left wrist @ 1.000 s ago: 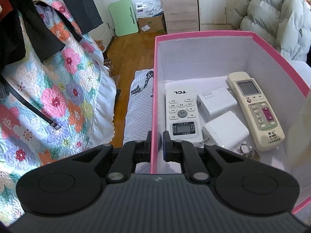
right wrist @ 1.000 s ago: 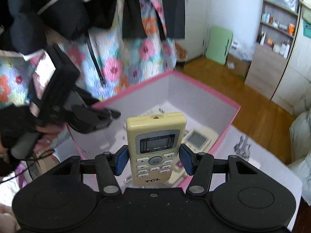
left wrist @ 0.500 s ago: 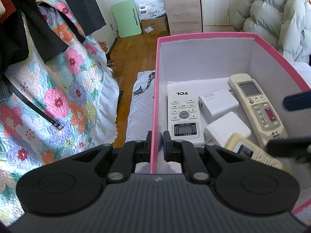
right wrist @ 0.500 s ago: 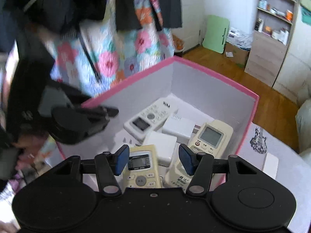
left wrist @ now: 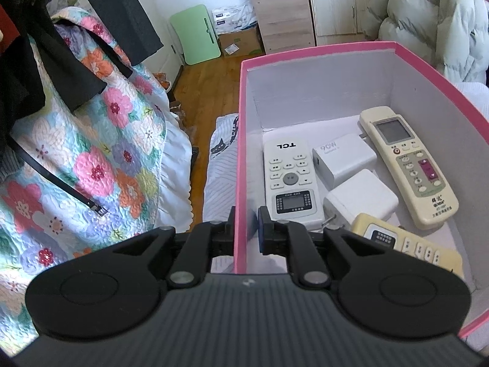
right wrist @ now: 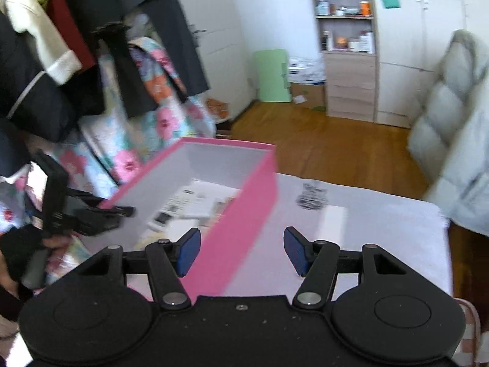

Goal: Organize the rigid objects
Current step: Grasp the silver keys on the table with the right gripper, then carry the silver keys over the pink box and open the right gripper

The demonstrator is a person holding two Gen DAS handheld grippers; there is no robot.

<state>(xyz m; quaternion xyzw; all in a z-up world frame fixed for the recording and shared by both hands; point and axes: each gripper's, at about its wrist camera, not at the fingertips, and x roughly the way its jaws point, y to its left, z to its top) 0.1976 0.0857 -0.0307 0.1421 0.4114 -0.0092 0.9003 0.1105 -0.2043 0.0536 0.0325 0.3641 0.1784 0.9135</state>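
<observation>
Clamping the pink box (left wrist: 241, 159) wall, the left tongs (left wrist: 246, 229) sit just beside a white TCL remote (left wrist: 290, 180). The right tongs (right wrist: 241, 252) are opening, empty, straddling the box's near corner without touching it.

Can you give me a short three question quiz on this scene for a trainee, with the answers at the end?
1. True or false: the left tongs are clamped on the wall of the pink box.
2. How many remote controls lie in the box?
3. The right tongs are: A) shut on a remote, B) empty with jaws opening, C) gripping a charger.

Key:
1. True.
2. Three: the white TCL remote, the cream remote with the grey screen and the yellowed remote nearest the camera. Two white chargers lie between them.
3. B.
</observation>
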